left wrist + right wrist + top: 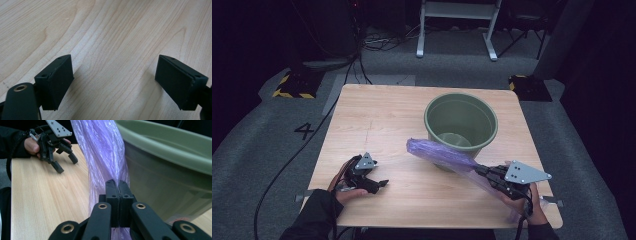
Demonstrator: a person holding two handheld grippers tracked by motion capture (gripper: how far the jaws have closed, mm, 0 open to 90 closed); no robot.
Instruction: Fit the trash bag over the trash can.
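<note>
A crumpled purple plastic bag (439, 153) stretches as a long twisted strip from the front of a green bucket (460, 122) to my right gripper (480, 172). The right gripper (116, 183) is shut on the bag (102, 150), with the film pinched between its pads right beside the bucket's wall (170, 167). My left gripper (379, 180) rests low over the wooden table (382, 115) at the front left, apart from the bag. Its jaws (114, 61) stand wide open with bare wood between them. It is also seen far off in the right gripper view as the left gripper (65, 162).
The bucket stands right of the table's middle. Beyond the table, grey floor carries cables (287, 165), yellow-black striped feet (294, 85) and a white frame (457, 30). The table's front edge lies close under both hands.
</note>
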